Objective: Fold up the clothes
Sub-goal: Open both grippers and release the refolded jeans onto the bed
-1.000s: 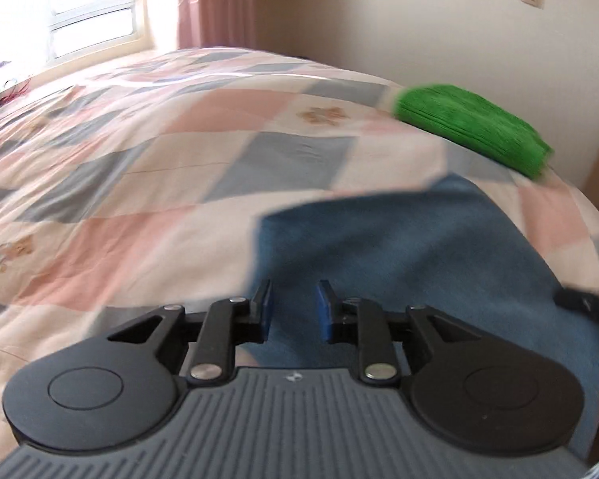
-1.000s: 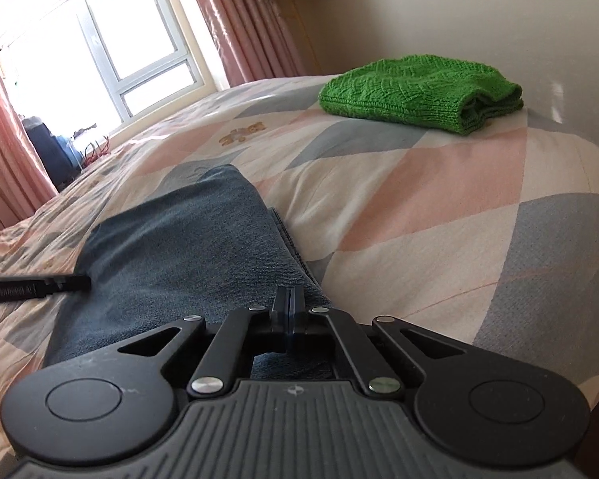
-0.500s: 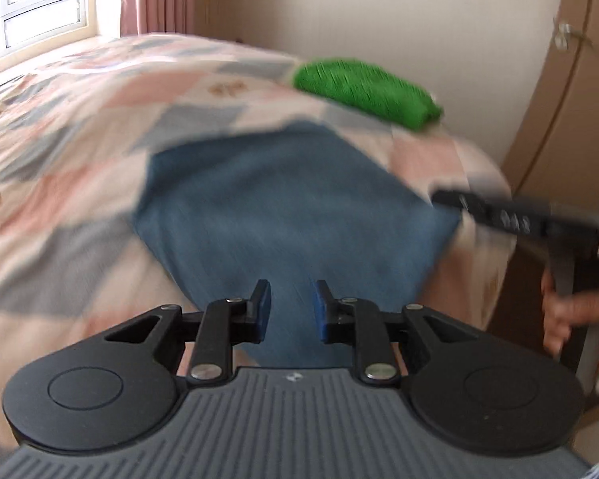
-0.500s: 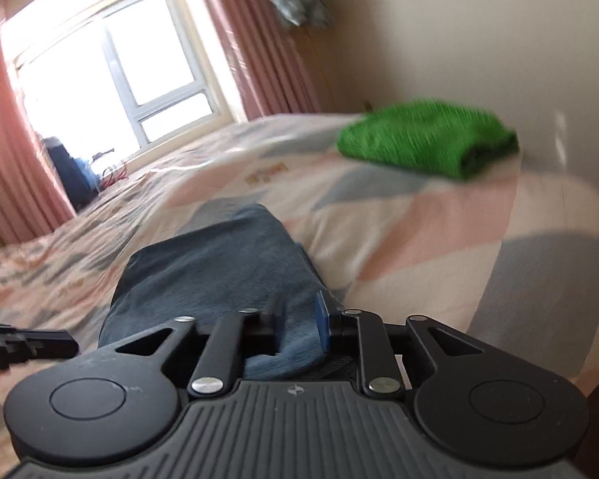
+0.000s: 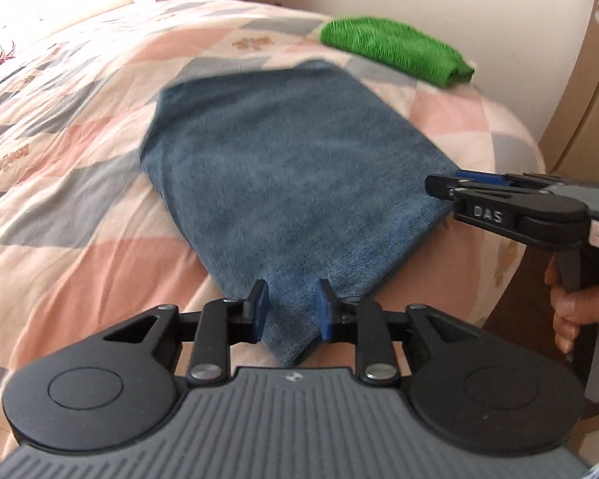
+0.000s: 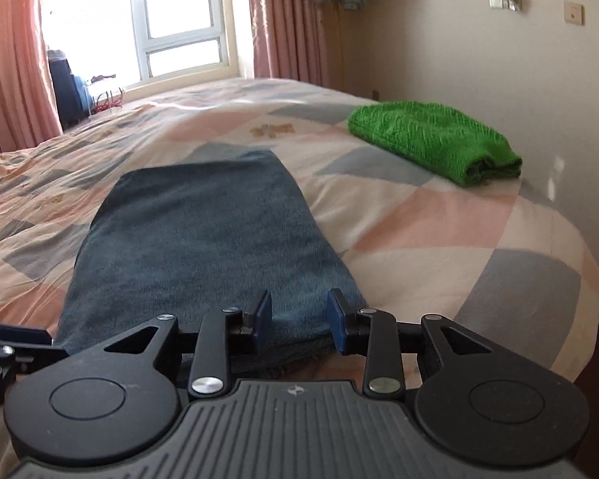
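1. Progress: the green knit garment [image 6: 435, 139] is lying fully folded at the far corner of the bed [image 6: 439, 215], near the wall. That one looks done.
2. The blue garment [image 5: 283, 183] is lying flat on the patchwork quilt [image 5: 60, 183] as a long rectangle, near end at the bed edge closest to the person. It looks like at least one lengthwise fold is already in; layered edges are showing at the near end in the right wrist view.
3. Remaining, as a judgement: at least one crosswise fold, bringing the near end toward the far end, then possibly parking it by the green one. No other unfolded clothes are showing in either view.
4. Left tool [image 5: 289, 311]: jaws are standing apart, having just been opening. The near-left corner of the blue garment is lying between the blue pads [image 5: 259, 311], but they are not pressing it. No grip.
5. Right tool [image 6: 299, 317]: jaws are also apart, having just been opening. The near edge of the blue garment is sitting between and under the pads; cloth looks slack, not pinched. Released.
6. In the left wrist view the right tool is hovering at the garment's near-right corner, with the person's hand [image 5: 571, 311] on its handle.
7. Net: both tools are empty and positioned at the two near corners.
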